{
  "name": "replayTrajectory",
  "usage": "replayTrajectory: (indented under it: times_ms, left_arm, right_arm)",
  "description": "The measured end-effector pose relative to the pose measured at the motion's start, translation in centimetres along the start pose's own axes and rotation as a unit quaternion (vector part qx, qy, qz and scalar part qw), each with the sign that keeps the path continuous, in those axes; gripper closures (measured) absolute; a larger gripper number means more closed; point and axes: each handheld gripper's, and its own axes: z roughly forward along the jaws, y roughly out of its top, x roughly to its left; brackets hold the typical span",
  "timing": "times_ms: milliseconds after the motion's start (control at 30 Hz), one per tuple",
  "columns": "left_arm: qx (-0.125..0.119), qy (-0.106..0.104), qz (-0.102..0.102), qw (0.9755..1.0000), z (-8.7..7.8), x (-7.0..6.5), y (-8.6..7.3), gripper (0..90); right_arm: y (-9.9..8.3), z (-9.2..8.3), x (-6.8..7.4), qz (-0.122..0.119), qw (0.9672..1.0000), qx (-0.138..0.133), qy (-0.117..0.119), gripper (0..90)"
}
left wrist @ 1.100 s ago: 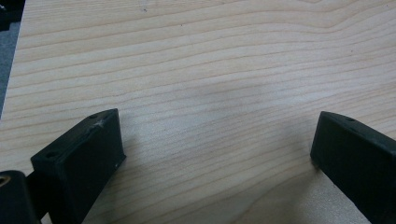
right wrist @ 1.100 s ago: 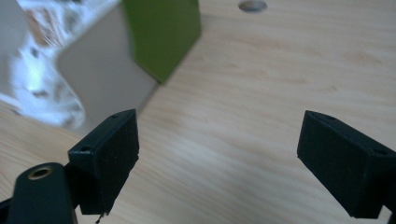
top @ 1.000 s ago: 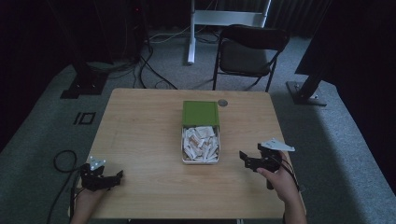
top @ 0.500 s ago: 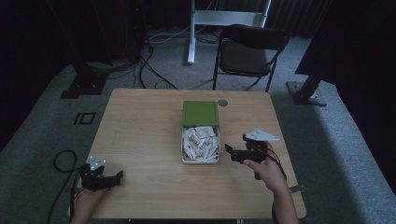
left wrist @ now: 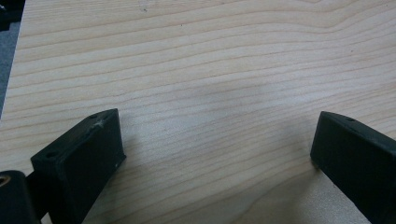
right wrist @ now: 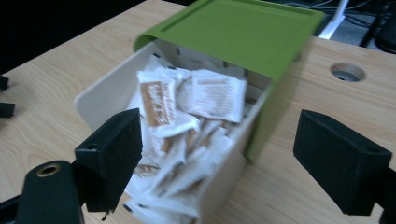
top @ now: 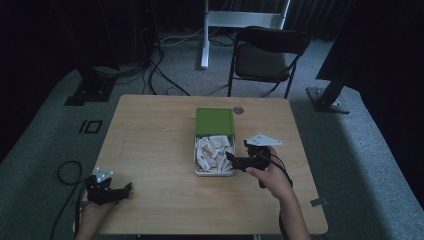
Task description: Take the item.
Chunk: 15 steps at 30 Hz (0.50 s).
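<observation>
On the wooden table [top: 150, 130], a white box [top: 197, 159] sits just right of centre, its green lid [top: 215, 121] slid back over the far half so the near half lies open. Small white and brown packets [top: 214, 152] are heaped loosely inside, overlapping at all angles.

At the box's right wall hovers the right gripper [top: 229, 156], jaws spread wide and empty; in the right gripper view they straddle the near corner of the box, with the packets between and beyond them. The left gripper [top: 129, 186] rests near the front left corner of the table, well apart from the box, also gaping open over bare wood.

Judging by this, the step in hand is reaching in for a packet. To do it well, the right gripper should rise clear of the wall, tip downward over the open half, and pick one packet lying on top, closing on an edge rather than digging into the heap. Keeping away from the lid's front lip should avoid nudging the box.
</observation>
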Motion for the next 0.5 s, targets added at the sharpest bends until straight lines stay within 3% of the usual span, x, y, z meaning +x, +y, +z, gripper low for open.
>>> replayTrajectory:
  times_ms: [267,500]
  left_arm:
    - [0.000,0.000,0.001,1.0000,0.0,0.0,0.0,3.2]
    - [-0.001,-0.003,0.005,1.0000,0.0,0.1,0.0,3.2]
  right_arm:
    - [0.9,2.0,1.9,-0.014,0.9997,0.010,0.019,23.1]
    - [1.2,3.9,3.2,-0.016,0.9995,0.011,0.024,35.8]
